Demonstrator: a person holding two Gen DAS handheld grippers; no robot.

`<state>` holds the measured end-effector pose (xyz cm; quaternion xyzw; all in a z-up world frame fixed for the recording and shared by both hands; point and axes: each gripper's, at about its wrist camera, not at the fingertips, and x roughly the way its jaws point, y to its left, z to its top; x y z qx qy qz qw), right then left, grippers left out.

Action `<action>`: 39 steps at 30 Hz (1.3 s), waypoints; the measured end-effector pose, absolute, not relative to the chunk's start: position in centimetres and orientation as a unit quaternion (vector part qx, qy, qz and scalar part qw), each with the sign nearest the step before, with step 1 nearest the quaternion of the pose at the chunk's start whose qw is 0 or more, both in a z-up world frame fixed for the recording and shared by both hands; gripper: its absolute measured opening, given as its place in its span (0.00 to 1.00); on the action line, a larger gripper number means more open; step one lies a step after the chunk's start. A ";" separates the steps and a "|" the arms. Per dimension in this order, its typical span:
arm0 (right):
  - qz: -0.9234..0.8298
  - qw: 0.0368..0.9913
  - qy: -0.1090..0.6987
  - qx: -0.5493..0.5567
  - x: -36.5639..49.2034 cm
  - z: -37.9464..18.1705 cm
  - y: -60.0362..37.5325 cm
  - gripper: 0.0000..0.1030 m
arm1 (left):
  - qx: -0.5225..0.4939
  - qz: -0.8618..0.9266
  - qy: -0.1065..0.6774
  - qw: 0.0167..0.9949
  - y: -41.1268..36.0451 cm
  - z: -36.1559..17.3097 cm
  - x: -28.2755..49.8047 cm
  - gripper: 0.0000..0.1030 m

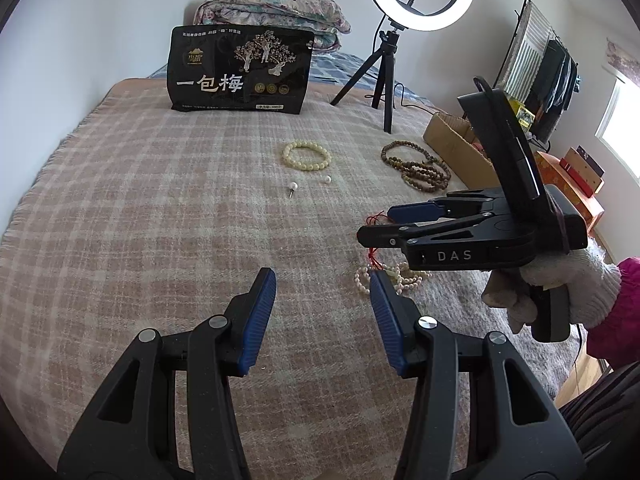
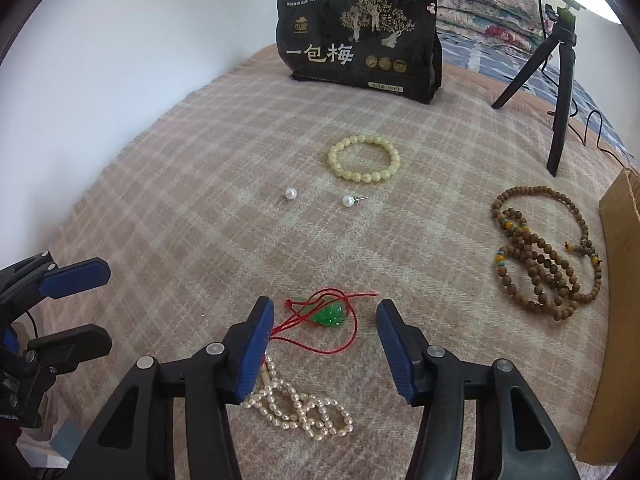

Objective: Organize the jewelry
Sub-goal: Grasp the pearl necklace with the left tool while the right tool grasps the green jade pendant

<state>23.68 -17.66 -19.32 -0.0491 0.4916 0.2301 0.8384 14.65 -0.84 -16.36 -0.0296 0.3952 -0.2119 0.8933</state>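
Jewelry lies on a plaid blanket (image 2: 180, 200). My right gripper (image 2: 325, 310) hovers open over a green pendant on a red cord (image 2: 330, 316), which sits between and just past the fingertips, untouched by the pads. A pearl necklace (image 2: 300, 408) lies under the left finger. Farther off are a yellow bead bracelet (image 2: 363, 158), two pearl studs (image 2: 291, 193) (image 2: 349, 200) and a brown wooden bead string (image 2: 540, 256). My left gripper (image 1: 322, 280) stands open and empty above bare blanket, left of the pearl necklace (image 1: 404, 278). A gloved hand holds the right gripper (image 1: 378, 225).
A black snack bag (image 2: 360, 40) stands upright at the back of the blanket. A ring light on a black tripod (image 1: 386, 76) stands at the back right. A cardboard box (image 1: 452, 136) borders the right edge. A folded quilt (image 1: 272, 12) lies behind the bag.
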 end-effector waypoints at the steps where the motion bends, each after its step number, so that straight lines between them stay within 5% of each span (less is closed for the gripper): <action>1: 0.231 0.837 0.493 -0.049 23.7 -19.4 -17.5 0.53 | -0.029 -0.212 0.396 0.893 -0.9 -16.5 14.6 0.49; 12: 0.223 0.839 0.484 -0.112 23.5 -19.8 -16.9 0.32 | -0.034 -0.234 0.415 0.879 -2.5 -17.9 15.2 0.49; 37: 0.179 0.853 0.484 -0.079 24.7 -19.8 -23.0 0.30 | 0.066 -0.240 0.443 0.861 -10.8 -20.7 17.9 0.54; 39: 0.177 0.853 0.483 -0.081 24.6 -19.8 -23.0 0.30 | 0.065 -0.239 0.441 0.862 -10.8 -20.7 17.9 0.47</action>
